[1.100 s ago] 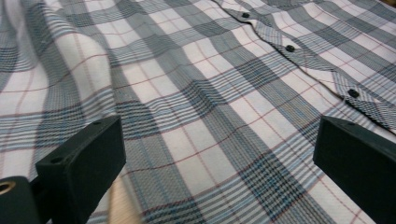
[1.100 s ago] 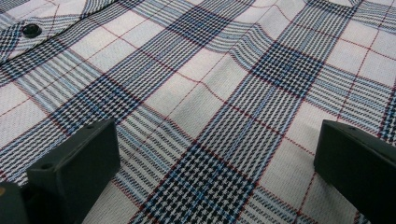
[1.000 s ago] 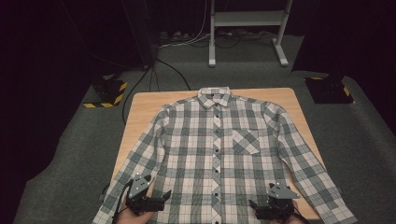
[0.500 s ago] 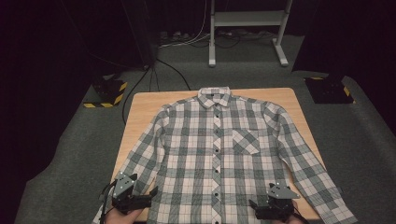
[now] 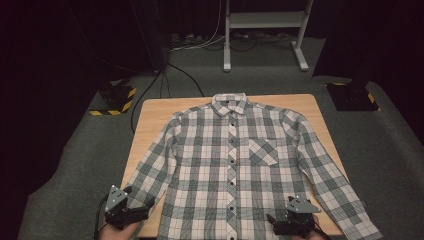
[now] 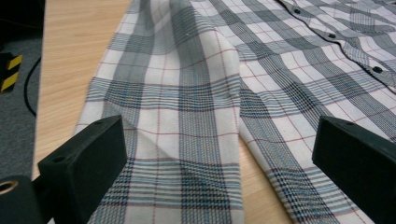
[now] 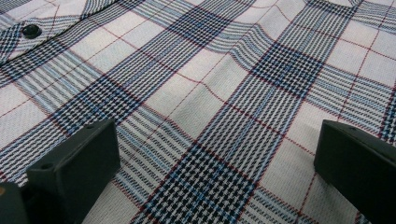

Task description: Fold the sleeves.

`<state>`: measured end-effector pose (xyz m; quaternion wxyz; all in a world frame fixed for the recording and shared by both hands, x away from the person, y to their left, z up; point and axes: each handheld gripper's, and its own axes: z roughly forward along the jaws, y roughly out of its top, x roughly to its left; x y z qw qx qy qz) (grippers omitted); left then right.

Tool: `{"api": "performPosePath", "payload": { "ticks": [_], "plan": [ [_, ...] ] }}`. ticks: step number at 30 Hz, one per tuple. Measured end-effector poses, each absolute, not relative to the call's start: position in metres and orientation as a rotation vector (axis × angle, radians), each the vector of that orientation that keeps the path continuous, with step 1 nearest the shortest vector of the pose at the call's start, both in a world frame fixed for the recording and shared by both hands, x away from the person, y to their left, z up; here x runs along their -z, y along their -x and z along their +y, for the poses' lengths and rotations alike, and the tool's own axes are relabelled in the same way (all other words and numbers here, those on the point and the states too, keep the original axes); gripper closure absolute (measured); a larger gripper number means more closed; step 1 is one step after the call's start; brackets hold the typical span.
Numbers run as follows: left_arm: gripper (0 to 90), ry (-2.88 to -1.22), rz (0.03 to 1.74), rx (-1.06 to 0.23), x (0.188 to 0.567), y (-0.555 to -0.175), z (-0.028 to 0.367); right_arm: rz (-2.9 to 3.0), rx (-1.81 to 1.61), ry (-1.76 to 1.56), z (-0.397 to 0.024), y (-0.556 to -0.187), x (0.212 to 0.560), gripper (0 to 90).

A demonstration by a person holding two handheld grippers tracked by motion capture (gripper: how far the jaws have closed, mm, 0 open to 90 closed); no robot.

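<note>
A grey, white and black plaid shirt [image 5: 230,165] lies flat and buttoned on the wooden table [image 5: 150,120], collar at the far side. My left gripper [image 5: 131,209] stands open at the near left corner, over the end of the shirt's left-hand sleeve [image 6: 187,116]. That sleeve runs between its two wide-apart jaws, beside the shirt's body [image 6: 299,88]. My right gripper [image 5: 294,221] is open too, low over the shirt's hem at the near right. The plaid cloth [image 7: 210,107] lies between its jaws, with one dark button [image 7: 31,31] at the upper left.
The table stands on grey carpet. Black bases with yellow stripes sit at the far left [image 5: 117,95] and far right [image 5: 355,95]. Cables [image 5: 167,80] run over the floor behind the table, near a white metal stand [image 5: 265,30].
My left gripper has slid left along the near edge, from the shirt's hem to the sleeve end. The right gripper has barely moved. The shirt lies as before.
</note>
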<state>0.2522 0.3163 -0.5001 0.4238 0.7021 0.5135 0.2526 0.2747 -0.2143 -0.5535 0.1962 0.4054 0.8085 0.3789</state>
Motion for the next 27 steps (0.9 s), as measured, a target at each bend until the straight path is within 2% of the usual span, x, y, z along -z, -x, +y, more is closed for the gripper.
{"api": "performPosePath", "payload": {
  "ticks": [19,27],
  "plan": [
    [6.1,-1.721,1.394,-0.669,0.512,-0.251,0.345,2.267,-1.062,-1.130,-0.214,-0.275,0.554,0.0],
    [16.0,-1.777,1.463,-0.675,0.525,-0.255,0.351,2.269,-1.063,-1.127,-0.214,-0.275,0.554,0.0]
  ]
}}
